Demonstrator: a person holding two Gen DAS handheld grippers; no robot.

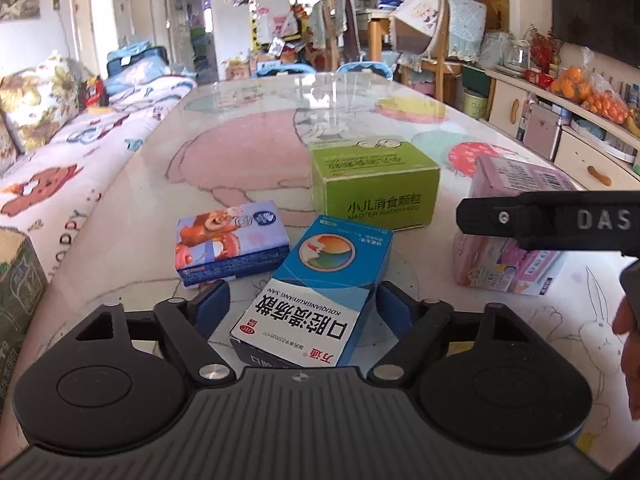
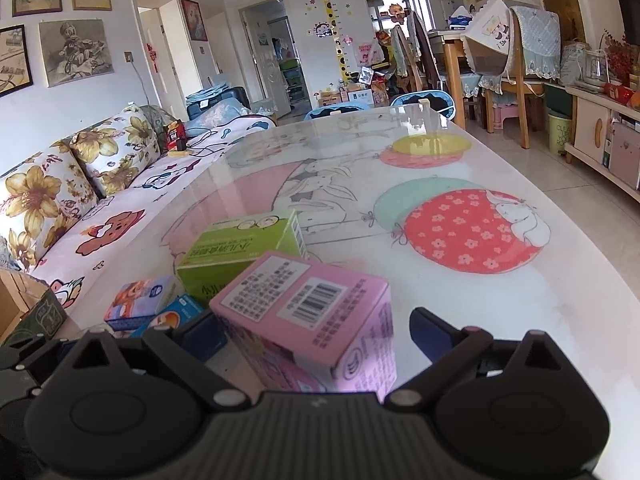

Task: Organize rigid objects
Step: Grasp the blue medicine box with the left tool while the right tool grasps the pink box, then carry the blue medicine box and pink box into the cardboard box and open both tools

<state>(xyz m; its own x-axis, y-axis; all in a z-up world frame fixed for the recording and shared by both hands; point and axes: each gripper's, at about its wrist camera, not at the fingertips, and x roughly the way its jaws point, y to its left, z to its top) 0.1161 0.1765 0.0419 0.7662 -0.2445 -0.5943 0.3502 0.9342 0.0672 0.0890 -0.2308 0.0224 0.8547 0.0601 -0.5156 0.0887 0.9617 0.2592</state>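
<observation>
Several small boxes lie on the patterned table [image 1: 248, 152]. In the left wrist view a blue-and-white medicine box [image 1: 316, 292] lies between the fingers of my open left gripper [image 1: 304, 304], with gaps on both sides. A cartoon-printed blue box [image 1: 230, 242] lies just left of it, a green box [image 1: 374, 182] stands behind. A pink box [image 1: 508, 236] stands at the right, with my right gripper's finger across it. In the right wrist view the pink box [image 2: 316, 316] stands between the fingers of my open right gripper [image 2: 320, 334]. The green box [image 2: 240, 248] and cartoon box [image 2: 140, 300] lie to its left.
A sofa [image 2: 80, 200] with floral cushions runs along the table's left side. A cardboard carton [image 1: 16, 280] stands at the near left corner. Chairs and a cabinet [image 1: 560, 128] with oranges stand at the far right. The table [image 2: 440, 160] extends far ahead.
</observation>
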